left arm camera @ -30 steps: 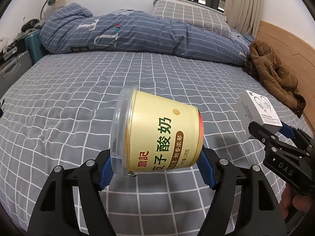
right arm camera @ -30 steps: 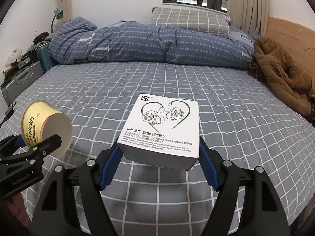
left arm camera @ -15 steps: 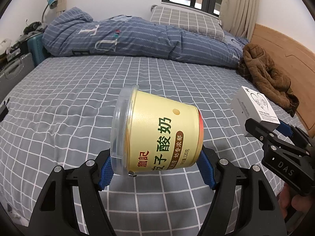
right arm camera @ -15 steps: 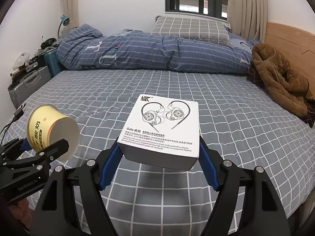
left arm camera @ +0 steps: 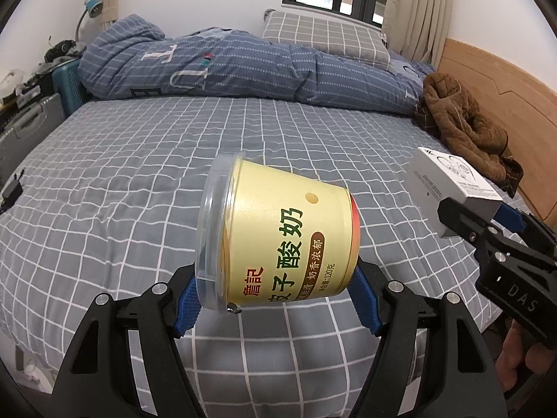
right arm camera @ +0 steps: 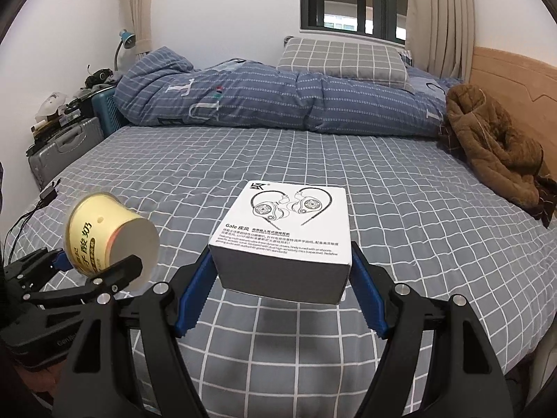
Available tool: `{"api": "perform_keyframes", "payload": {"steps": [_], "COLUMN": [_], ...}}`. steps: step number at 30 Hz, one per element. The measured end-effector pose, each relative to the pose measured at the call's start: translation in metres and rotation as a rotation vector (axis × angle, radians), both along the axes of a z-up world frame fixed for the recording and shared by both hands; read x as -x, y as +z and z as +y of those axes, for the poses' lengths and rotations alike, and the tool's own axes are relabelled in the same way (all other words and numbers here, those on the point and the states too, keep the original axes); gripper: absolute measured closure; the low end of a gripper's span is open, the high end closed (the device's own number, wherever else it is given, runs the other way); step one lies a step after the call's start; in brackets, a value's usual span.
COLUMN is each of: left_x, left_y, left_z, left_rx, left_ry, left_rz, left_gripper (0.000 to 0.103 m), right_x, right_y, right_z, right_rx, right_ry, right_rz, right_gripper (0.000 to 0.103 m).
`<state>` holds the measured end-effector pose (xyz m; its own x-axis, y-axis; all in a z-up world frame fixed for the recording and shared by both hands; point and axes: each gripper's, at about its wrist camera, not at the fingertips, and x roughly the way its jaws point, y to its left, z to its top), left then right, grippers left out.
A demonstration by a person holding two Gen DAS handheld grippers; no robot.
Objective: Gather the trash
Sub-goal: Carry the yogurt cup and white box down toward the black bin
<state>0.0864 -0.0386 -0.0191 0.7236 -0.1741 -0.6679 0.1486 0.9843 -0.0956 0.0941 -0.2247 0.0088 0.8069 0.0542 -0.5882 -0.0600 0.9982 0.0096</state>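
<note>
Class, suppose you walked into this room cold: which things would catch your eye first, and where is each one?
First, the yellow yogurt cup, lying sideways in the left gripper above the checked bed. Next, the white earphone box, clamped flat in the right gripper beside it. Farther back, a rolled blue duvet lies across the bed's far side, and a brown coat is heaped by the wooden headboard.

Even indoor light, soft shadows, sharp focus, strong fisheye bending, black vignette at corners
</note>
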Motion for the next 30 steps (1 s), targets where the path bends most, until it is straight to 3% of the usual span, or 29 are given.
{"api": "perform_keyframes", "payload": {"steps": [30], "left_x": [0.074], "left_y": [-0.014], "left_z": [0.004], "left_rx": [-0.001], "left_ry": [-0.011], "left_rz": [0.035], "left_gripper": [0.034], "right_x": [0.073], "right_y": [0.000], "right_z": [0.003], "right_rx": [-0.030], "right_ry": [0.002], "right_rz": [0.017], "right_gripper": [0.033]}}
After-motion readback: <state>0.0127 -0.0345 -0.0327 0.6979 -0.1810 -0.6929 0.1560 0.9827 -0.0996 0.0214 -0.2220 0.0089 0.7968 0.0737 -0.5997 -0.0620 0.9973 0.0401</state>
